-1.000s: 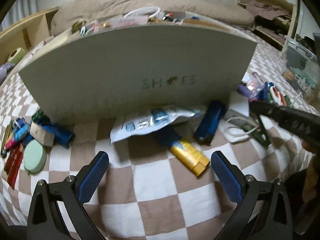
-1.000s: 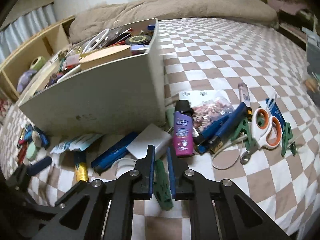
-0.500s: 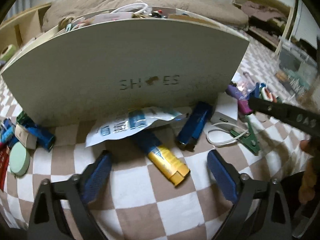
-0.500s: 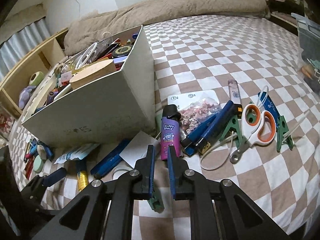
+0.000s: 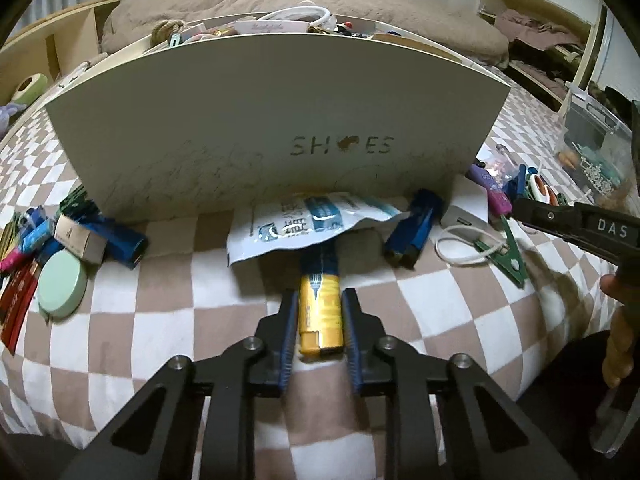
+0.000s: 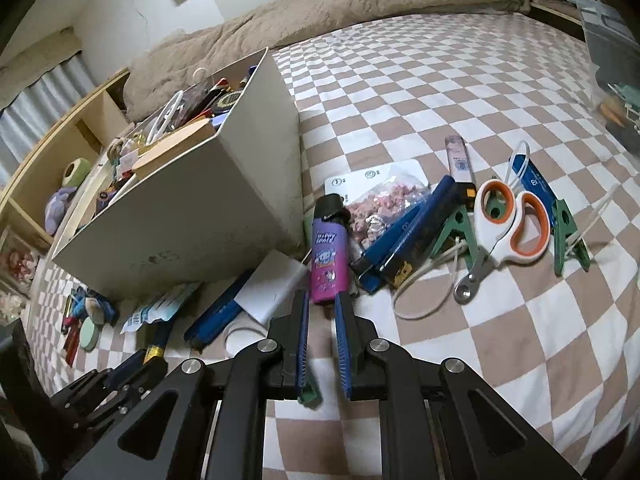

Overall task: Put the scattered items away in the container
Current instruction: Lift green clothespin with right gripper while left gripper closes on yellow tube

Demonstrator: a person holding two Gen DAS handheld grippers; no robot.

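Container [image 5: 240, 140]: sitting on the checked bedspread [image 5: 168, 320], already piled high; loose items are still lying along its front wall and both ends.
Left view, target: yellow tube [image 5: 322, 316] is lying end-on to the camera, its far blue end tucked under the white pouch [image 5: 304, 224].
Left view, claw: left gripper [image 5: 320, 300] has just been closing; pads are now pressing both sides of the tube. It is taking the near end because the pouch covers the far one.
Left view, extra: right gripper [image 5: 520, 212] is coming in from the right over the green clip [image 5: 512, 258].
Right view, claw: right gripper [image 6: 320, 300] is clenched to a narrow slit with nothing seen gripped; one bit of green is showing under its left finger.
Right view, extra: showing what the box hides from the left view: purple spray [image 6: 328, 256], scissors [image 6: 508, 228], blue pens [image 6: 404, 232].
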